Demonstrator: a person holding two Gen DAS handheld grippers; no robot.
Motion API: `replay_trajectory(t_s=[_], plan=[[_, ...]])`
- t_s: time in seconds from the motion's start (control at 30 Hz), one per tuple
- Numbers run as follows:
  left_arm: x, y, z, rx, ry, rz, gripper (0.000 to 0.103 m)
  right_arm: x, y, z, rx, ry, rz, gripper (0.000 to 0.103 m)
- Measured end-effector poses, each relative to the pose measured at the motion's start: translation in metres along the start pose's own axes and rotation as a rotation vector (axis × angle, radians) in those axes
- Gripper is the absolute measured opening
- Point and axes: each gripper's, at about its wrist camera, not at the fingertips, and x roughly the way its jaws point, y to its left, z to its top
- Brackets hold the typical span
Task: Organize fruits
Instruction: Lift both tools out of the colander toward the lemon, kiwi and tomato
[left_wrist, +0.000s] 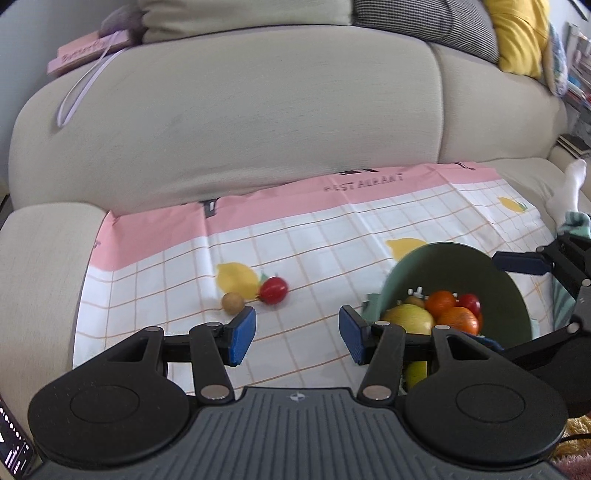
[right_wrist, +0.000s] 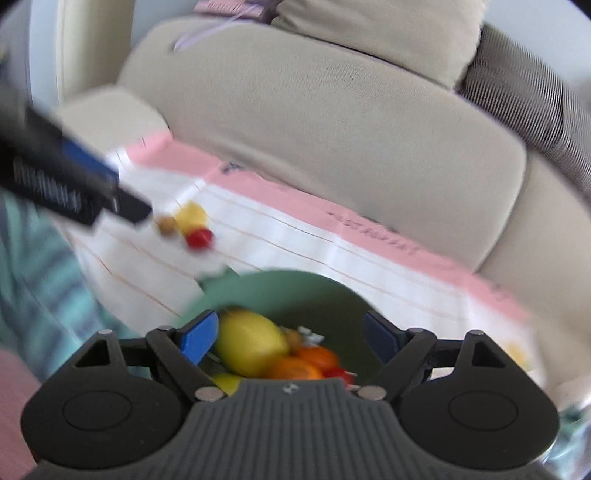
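Observation:
A green bowl (left_wrist: 458, 266) stands on the checked cloth (left_wrist: 314, 236) at the right, holding a yellow fruit (left_wrist: 408, 320), two oranges (left_wrist: 458, 320) and a red fruit (left_wrist: 470, 302). A small red fruit (left_wrist: 273, 290) and a small brown fruit (left_wrist: 232, 302) lie loose on the cloth to its left. My left gripper (left_wrist: 297, 334) is open and empty, just short of the loose fruits. My right gripper (right_wrist: 290, 338) is open and empty, right over the bowl (right_wrist: 273, 286); the view is blurred. The loose red fruit (right_wrist: 199, 238) and brown fruit (right_wrist: 167, 224) show beyond.
The cloth lies on a beige sofa seat (left_wrist: 37, 277) with the backrest (left_wrist: 240, 110) behind. A pink book (left_wrist: 88, 51) lies on top of the backrest. Cushions (left_wrist: 517, 33) sit at the back right. A white-socked foot (left_wrist: 570, 188) rests at the right.

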Motion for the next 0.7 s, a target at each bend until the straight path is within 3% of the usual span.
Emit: replay_trajectory(t_s=[0.2,0.37,0.7], plan=[[0.008,0.021,-0.003,-0.049,0.010,0.010,0.061,0.011,-0.001,0.015,0.169,-0.026,0.132,0.083],[0.018,0.032,-0.006,-0.069,0.026,0.011,0.061,0.025,0.011,0.025,0.190,-0.033,0.179,0.082],[0.040,0.054,-0.009,-0.127,0.060,-0.012,0.061,0.060,0.030,0.034,0.166,0.016,0.200,0.068]])
